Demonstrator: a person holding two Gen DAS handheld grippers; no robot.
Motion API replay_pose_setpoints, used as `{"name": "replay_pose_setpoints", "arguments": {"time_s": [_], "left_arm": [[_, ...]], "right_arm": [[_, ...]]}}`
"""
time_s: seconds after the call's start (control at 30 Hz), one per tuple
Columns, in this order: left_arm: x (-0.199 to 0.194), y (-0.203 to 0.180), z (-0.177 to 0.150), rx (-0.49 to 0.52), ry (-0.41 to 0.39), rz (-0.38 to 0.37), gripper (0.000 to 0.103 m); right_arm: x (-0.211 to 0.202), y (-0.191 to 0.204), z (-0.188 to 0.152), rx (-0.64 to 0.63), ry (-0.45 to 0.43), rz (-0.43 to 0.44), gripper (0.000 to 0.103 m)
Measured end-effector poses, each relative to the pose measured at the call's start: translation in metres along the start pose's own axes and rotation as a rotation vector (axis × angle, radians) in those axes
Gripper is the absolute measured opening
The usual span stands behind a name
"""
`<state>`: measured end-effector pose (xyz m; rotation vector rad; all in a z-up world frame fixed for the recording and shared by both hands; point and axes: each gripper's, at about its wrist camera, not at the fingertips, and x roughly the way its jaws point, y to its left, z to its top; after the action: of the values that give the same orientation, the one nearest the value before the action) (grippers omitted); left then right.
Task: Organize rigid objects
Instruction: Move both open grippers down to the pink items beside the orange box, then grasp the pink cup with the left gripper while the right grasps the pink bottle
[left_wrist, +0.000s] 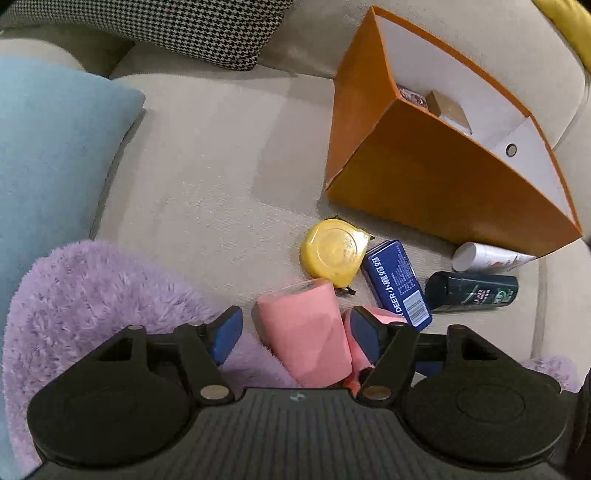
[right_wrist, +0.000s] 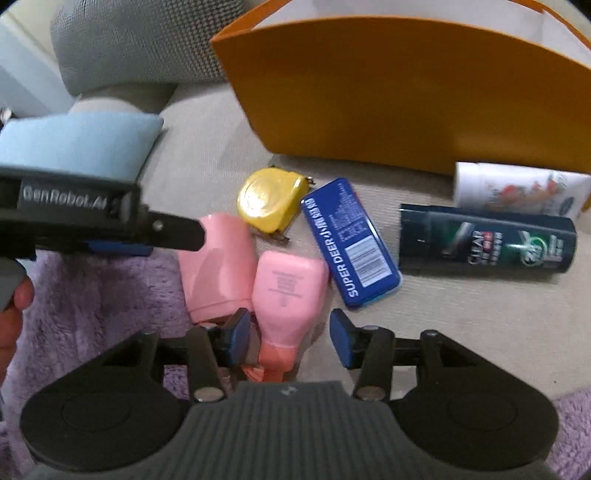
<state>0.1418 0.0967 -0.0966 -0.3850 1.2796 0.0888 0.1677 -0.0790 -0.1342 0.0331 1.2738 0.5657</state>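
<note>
Several rigid items lie on a beige sofa seat in front of an orange paper bag (left_wrist: 424, 177) (right_wrist: 369, 96). A pink cylinder (left_wrist: 306, 332) (right_wrist: 218, 266) sits between the open fingers of my left gripper (left_wrist: 295, 328). A pink bottle (right_wrist: 288, 291) (left_wrist: 365, 332) lies beside it, its neck between the open fingers of my right gripper (right_wrist: 288, 336). Beyond lie a yellow tape measure (left_wrist: 332, 251) (right_wrist: 269, 199), a blue tin (left_wrist: 397, 282) (right_wrist: 351, 243), a dark bottle (left_wrist: 472, 291) (right_wrist: 487, 243) and a white bottle (left_wrist: 487, 256) (right_wrist: 517, 192).
A fluffy purple blanket (left_wrist: 92, 295) (right_wrist: 92, 295) lies under the left side of the items. A light blue cushion (left_wrist: 48, 147) and a houndstooth cushion (left_wrist: 184, 26) sit at left and back. The bag holds small boxes (left_wrist: 443, 107). The left gripper body (right_wrist: 74, 214) crosses the right wrist view.
</note>
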Motion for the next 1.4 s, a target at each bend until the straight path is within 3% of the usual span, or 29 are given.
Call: {"name": "replay_pose_setpoints", "arguments": {"time_s": [0.33, 0.47, 0.8, 0.9, 1.07, 1.2, 1.4], "left_arm": [[0.01, -0.007, -0.009, 0.046, -0.01, 0.063, 0.08], [0.014, -0.009, -0.008, 0.045, 0.002, 0.056, 0.079], [0.029, -0.016, -0.011, 0.078, 0.001, 0.067, 0.069], [0.033, -0.016, -0.013, 0.126, -0.009, 0.052, 0.069], [0.036, -0.01, -0.01, 0.115, 0.012, 0.014, 0.071], [0.041, -0.013, -0.009, 0.139, 0.024, 0.034, 0.071], [0.042, -0.013, -0.01, 0.156, 0.009, 0.008, 0.07]], "right_arm": [[0.019, 0.001, 0.01, -0.001, -0.01, -0.005, 0.049], [0.016, 0.003, 0.01, 0.002, -0.013, 0.001, 0.041], [-0.004, 0.004, -0.002, -0.036, -0.032, -0.068, 0.038], [0.0, 0.001, -0.001, -0.013, -0.026, -0.06, 0.04], [0.011, 0.004, 0.002, -0.006, -0.018, -0.029, 0.042], [0.016, 0.01, 0.005, -0.029, -0.033, -0.041, 0.044], [0.014, 0.008, 0.003, -0.036, -0.036, -0.031, 0.042]]}}
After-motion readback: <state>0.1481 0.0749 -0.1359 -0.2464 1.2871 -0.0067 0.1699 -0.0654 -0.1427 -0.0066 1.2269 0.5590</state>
